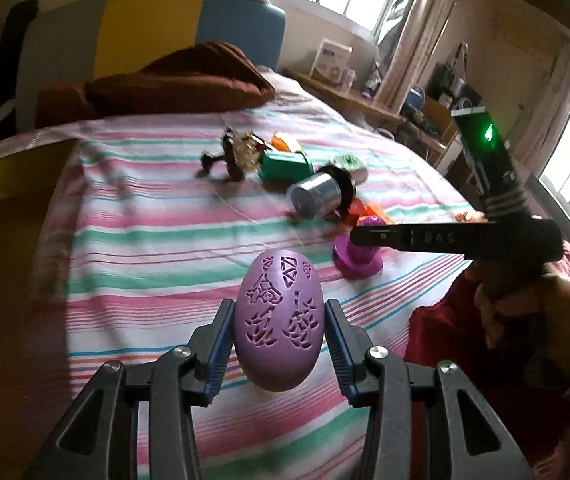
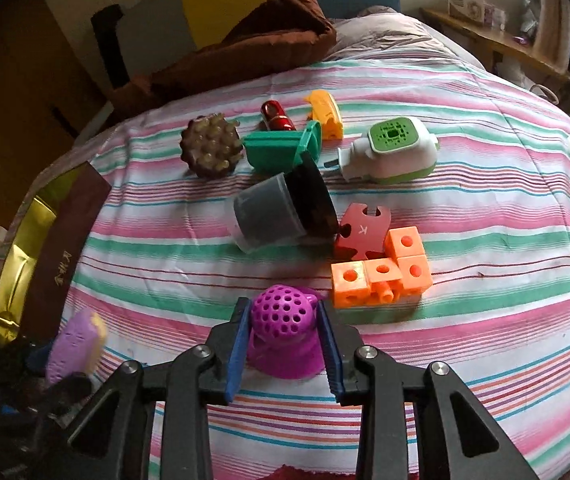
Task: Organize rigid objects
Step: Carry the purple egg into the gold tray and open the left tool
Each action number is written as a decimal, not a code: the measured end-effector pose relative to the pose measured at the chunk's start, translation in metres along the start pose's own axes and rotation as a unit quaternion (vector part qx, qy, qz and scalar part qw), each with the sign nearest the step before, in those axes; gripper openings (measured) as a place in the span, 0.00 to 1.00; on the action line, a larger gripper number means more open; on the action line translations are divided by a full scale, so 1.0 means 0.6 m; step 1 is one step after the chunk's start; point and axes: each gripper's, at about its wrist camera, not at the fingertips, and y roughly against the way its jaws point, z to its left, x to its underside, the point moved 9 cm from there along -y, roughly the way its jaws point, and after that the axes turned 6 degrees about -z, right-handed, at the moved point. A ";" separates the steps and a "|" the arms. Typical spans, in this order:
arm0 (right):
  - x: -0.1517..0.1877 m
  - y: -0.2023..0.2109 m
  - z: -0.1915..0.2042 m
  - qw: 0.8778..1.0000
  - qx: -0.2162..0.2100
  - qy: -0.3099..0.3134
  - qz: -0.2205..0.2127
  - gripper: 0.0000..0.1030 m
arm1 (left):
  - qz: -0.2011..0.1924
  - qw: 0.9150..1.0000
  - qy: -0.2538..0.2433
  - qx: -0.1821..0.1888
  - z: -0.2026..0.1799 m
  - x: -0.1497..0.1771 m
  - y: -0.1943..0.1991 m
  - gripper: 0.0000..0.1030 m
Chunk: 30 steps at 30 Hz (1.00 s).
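Observation:
A lilac egg (image 1: 279, 320) with cut-out patterns hangs above the striped bedsheet (image 1: 145, 240), and my left gripper (image 1: 279, 304) is shut on its sides. In the right wrist view the same egg (image 2: 75, 344) shows blurred at the lower left. My right gripper (image 2: 281, 308) is shut on a magenta perforated dome (image 2: 283, 316) with a flared base that rests on the sheet. The left wrist view shows that gripper (image 1: 361, 236) edge-on over the magenta piece (image 1: 359, 256).
Beyond the dome lie orange cubes (image 2: 381, 276), a red puzzle piece (image 2: 363, 232), a grey-black tub (image 2: 281, 212), a green box (image 2: 281, 152), a brown knobbed brush (image 2: 211, 152) and a white-green device (image 2: 393, 152). A gold-and-brown box (image 2: 45, 240) sits at the left bed edge.

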 end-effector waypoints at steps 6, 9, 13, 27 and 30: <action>0.003 -0.002 -0.001 1.000 -0.002 -0.006 0.003 0.33 | -0.033 0.999 0.029 -0.013 0.048 -0.020 0.066 0.43; 0.004 -0.002 0.001 1.000 -0.001 -0.003 0.002 0.33 | -0.046 0.998 0.044 -0.027 0.083 -0.033 0.093 0.43; 0.007 0.002 0.008 1.000 -0.005 0.008 0.000 0.33 | -0.050 0.995 0.070 -0.058 0.152 -0.045 0.117 0.43; 0.004 0.006 0.030 0.999 -0.019 0.023 -0.011 0.33 | -0.005 0.967 0.169 -0.193 0.455 -0.071 0.119 0.43; 0.004 0.009 0.033 0.999 -0.032 0.017 -0.014 0.33 | 0.027 0.959 0.195 -0.203 0.499 -0.064 0.099 0.43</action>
